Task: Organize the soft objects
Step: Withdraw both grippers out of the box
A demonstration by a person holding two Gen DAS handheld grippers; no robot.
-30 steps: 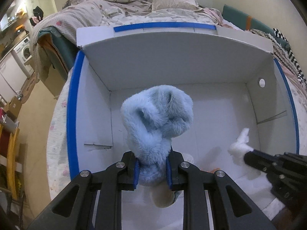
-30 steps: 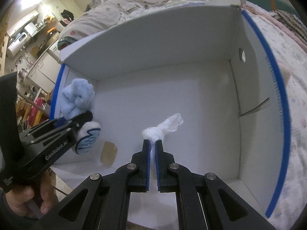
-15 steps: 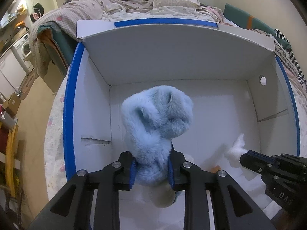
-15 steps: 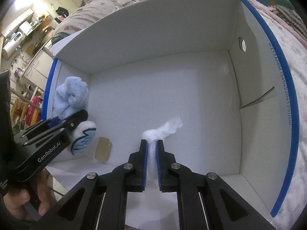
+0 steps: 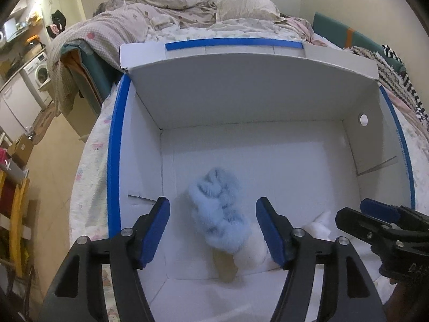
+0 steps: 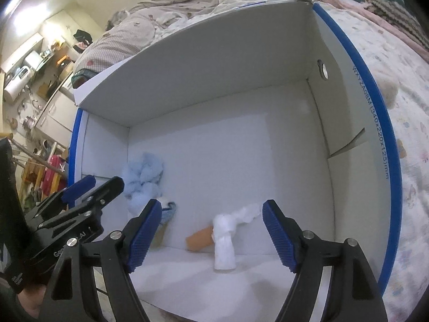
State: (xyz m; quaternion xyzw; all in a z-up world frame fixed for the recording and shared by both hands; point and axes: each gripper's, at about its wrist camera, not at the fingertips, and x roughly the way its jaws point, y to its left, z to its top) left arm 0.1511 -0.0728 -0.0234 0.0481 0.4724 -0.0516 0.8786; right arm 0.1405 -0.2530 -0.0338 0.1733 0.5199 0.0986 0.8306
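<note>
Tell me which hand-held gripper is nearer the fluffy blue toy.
Left. The left hand-held gripper straddles the fluffy blue toy; the right hand-held gripper is beside it, over the white toy.

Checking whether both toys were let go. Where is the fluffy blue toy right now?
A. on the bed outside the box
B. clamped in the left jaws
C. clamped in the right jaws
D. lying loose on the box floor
D: the blue toy lies on the floor of the white box, between the spread jaws of the left gripper and touching neither pad.

Black gripper, blue ribbed pads
</note>
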